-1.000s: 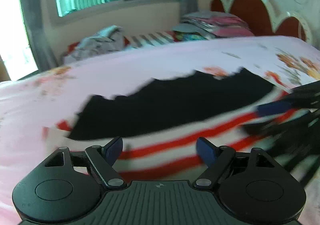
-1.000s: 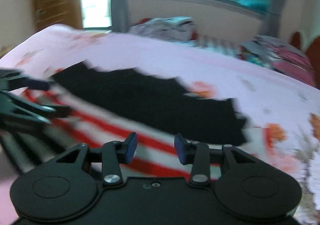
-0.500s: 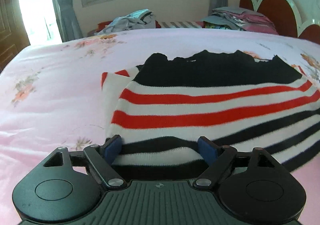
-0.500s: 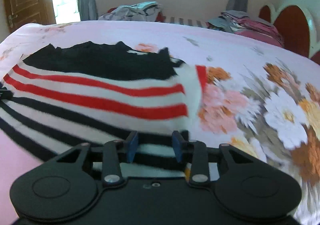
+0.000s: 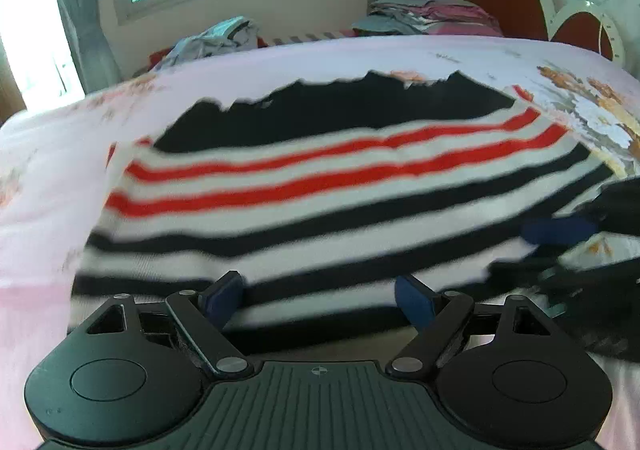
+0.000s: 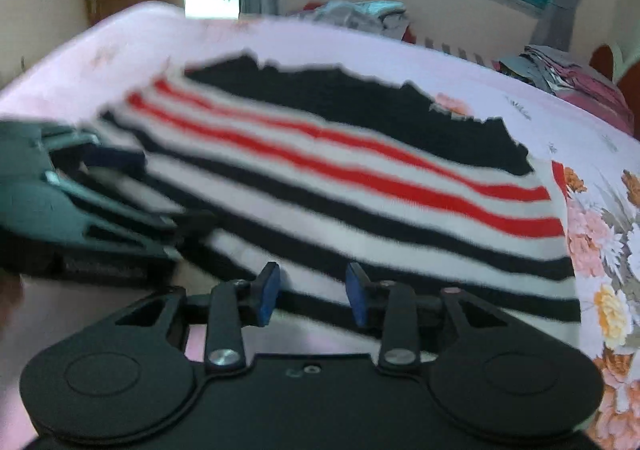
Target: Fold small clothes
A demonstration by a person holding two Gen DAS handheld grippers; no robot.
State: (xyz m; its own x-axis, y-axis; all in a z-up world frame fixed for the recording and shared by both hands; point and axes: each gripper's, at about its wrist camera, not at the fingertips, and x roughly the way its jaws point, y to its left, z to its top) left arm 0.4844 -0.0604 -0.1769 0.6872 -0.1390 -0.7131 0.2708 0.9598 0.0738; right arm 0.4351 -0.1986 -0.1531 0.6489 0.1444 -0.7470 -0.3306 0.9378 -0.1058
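Pink floral bedspread (image 5: 52, 186) carries the striped sweater (image 5: 320, 186), spread flat, black panel at the far side, near hem toward both cameras. Step looks like taking the hem for a fold away. Left gripper (image 5: 320, 296) wide apart, right gripper (image 6: 312, 292) narrower, both gaping at the hem, holding nothing; contact unclear through blur. Next: close on both hem corners evenly.

The left claw (image 5: 320, 296) was matte black, with two round discs, a ribbed middle panel bearing a small crosshair mark, silver screws at the linkage pivots, and blue pads (image 5: 222, 296). The right claw (image 6: 313, 292) matched it, smooth-bodied, with brighter blue pads (image 6: 269, 292).
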